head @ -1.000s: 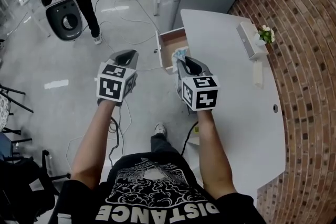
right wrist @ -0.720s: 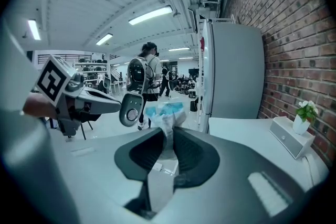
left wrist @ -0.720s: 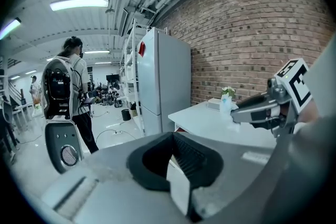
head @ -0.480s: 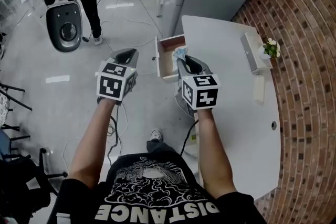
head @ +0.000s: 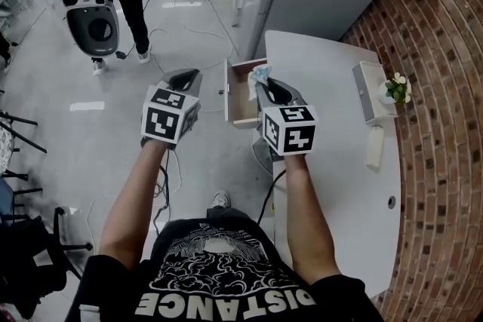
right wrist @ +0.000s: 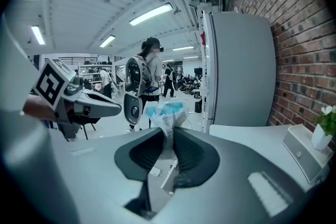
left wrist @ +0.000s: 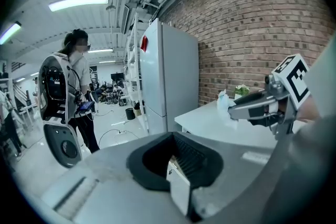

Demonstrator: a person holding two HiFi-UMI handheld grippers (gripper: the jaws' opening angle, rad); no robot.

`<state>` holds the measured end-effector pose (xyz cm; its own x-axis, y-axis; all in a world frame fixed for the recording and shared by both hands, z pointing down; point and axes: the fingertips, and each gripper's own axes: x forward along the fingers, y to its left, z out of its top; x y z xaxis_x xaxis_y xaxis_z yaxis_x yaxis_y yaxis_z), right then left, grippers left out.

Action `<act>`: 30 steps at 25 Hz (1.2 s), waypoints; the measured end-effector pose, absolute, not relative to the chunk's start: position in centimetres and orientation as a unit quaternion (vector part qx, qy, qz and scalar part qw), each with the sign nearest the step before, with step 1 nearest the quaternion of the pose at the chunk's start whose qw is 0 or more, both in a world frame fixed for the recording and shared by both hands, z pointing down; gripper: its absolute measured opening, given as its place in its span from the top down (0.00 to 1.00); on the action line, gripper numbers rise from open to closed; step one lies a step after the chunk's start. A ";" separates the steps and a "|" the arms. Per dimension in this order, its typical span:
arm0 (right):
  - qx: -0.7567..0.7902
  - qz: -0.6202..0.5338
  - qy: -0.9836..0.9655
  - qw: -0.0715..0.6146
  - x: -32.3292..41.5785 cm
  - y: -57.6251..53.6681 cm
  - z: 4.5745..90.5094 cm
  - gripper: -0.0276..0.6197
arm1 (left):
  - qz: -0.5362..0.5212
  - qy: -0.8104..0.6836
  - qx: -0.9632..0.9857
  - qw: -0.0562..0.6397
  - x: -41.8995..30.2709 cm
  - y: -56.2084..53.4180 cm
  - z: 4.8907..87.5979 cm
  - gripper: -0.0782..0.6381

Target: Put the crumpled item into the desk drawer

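Gripping the crumpled item (right wrist: 167, 112), the right gripper (right wrist: 168, 132) has both jaws pressed onto its narrow lower part, while the pale, blue-tinted bulk puffs out just past the fingertips. From the head view the same bundle (head: 259, 74) sticks out ahead of the right gripper (head: 266, 84) and lies over the far right corner of the open desk drawer (head: 240, 98), right at the edge of the white desk (head: 332, 132); it is carried in the air and does not rest in the drawer. The drawer stands pulled out from the desk's side, its pale inside bare where it shows. The left gripper (head: 183, 77) is held beside the right one, over the floor to the left of the drawer and well apart from the bundle. Its own view shows the left gripper (left wrist: 173, 136) with jaws brought together at the tips and nothing between them.
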<state>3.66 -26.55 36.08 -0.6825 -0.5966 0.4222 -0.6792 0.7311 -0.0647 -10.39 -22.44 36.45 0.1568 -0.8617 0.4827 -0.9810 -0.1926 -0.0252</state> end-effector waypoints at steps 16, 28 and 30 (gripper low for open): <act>0.335 0.119 -0.916 0.186 2.9 -29.8 37.2 0.86 | 0.210 -0.625 0.737 0.147 -10.6 -26.0 37.1 0.89; 0.343 0.134 -0.907 0.203 0.5 -30.1 39.7 0.86 | 0.205 -0.620 0.741 0.156 -13.6 -26.7 38.6 0.89; 0.349 0.140 -0.904 0.204 -0.2 -30.6 40.3 0.86 | 0.207 -0.613 0.745 0.160 -14.2 -27.3 39.3 0.89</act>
<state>-0.21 -30.59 40.25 -0.6729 -0.5736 0.4670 -0.6881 0.7171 -0.1107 -14.20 -27.32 39.27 0.1622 -0.8475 0.5055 -0.9803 -0.1971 -0.0159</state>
